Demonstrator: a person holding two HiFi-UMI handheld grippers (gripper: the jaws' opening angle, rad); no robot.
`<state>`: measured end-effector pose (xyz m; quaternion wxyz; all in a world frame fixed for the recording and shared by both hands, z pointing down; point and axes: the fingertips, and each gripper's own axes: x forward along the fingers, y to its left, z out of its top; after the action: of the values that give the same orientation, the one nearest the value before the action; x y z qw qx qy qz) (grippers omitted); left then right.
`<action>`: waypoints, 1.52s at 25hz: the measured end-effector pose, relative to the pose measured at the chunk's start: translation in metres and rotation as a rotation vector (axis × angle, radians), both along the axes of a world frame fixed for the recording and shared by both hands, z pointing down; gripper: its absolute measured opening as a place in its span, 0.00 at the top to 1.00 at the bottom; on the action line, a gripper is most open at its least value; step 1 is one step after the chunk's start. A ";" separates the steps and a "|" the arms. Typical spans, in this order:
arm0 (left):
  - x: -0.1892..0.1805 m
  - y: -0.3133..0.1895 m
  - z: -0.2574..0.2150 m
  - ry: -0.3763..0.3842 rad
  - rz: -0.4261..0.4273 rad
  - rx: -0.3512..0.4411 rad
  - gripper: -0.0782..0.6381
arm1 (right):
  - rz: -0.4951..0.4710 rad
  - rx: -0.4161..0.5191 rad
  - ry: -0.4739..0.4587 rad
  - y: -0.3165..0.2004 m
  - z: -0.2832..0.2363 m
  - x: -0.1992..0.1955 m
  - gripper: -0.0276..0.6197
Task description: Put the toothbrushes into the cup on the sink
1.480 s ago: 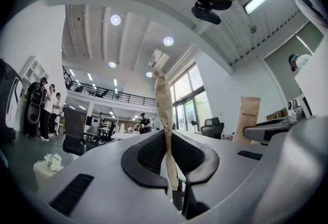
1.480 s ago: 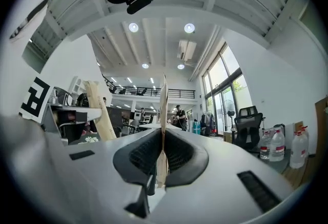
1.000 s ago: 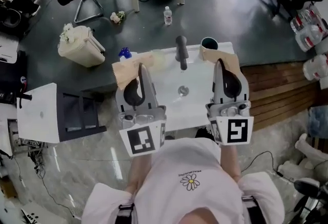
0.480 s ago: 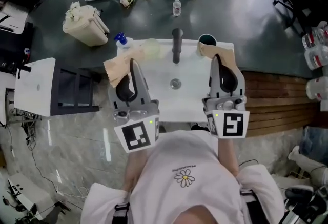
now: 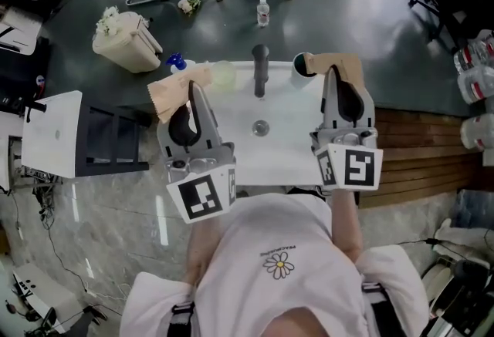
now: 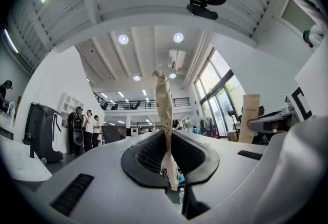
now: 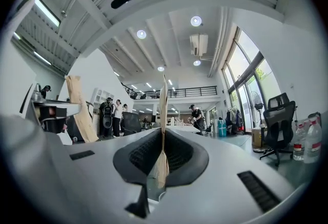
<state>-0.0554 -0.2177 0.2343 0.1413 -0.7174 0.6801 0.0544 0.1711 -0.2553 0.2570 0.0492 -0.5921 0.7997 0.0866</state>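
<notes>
Compared with a second ago, both my tools stand farther toward the sink's far edge. My right tool has carried its tan paper toothbrush packet up to the far right corner. The packet's far end now sits just beside the dark cup, on the cup's right. My left tool is clenched on a second tan packet, which overhangs the sink's far left corner near a blue-capped bottle. Each tool grips its packet edge-on between the pads, and neither grip has changed. The faucet stands at the middle of the far edge, between the two tools. The basin around the drain is open. A grey rack borders the sink on its left.
</notes>
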 end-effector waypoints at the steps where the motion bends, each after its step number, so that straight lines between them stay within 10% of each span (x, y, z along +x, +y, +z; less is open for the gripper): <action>1: 0.000 -0.001 0.001 -0.001 0.000 -0.004 0.84 | 0.005 -0.019 0.001 -0.010 0.002 0.002 0.93; 22: 0.000 -0.010 0.014 -0.002 -0.021 -0.063 0.84 | -0.019 -0.409 0.001 -0.095 0.153 0.025 0.93; 38: 0.000 -0.011 0.014 0.012 -0.014 -0.072 0.84 | 0.017 -0.419 0.006 -0.095 0.160 0.029 0.87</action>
<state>-0.0552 -0.2283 0.2481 0.1118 -0.7169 0.6873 0.0331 0.1996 -0.3500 0.4173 -0.0779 -0.5960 0.7953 -0.0794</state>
